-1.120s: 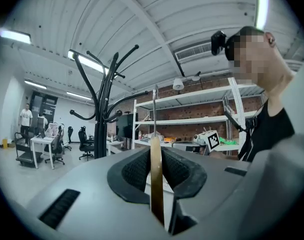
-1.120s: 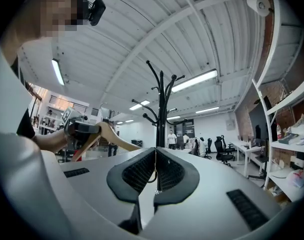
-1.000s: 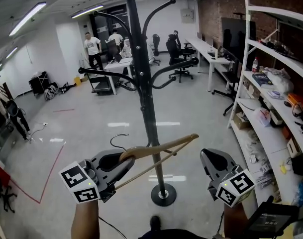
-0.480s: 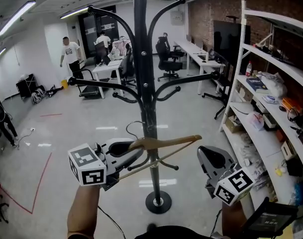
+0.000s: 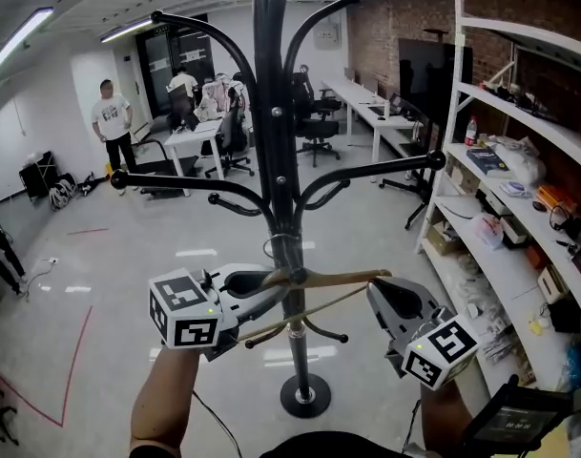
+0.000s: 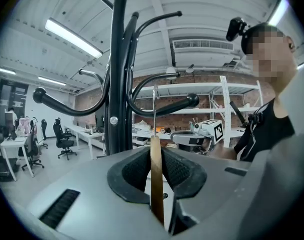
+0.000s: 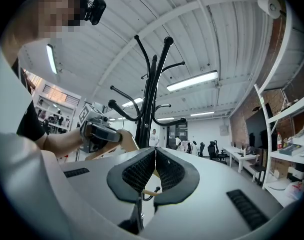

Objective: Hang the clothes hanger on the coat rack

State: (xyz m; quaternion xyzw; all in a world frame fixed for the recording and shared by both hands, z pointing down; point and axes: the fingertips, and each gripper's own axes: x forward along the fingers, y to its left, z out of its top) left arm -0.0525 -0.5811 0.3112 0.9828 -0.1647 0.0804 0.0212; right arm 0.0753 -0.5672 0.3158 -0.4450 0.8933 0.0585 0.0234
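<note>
Left gripper (image 5: 261,292): clamped on the wooden hanger (image 5: 340,277), level, against the coat rack (image 5: 274,141) pole.
Right gripper (image 5: 393,299): jaws together, empty, at the hanger's 3 o'clock end.
Done: hanger is at the rack.
Remaining: hook not yet over an arm; then release.

The left gripper (image 5: 264,292) has brought the hanger (image 5: 349,277) closer to the coat rack (image 5: 272,113).

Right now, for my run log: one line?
left gripper: shut on wooden clothes hanger | right gripper: shut, empty | hanger: by black metal coat rack, not hung
</note>
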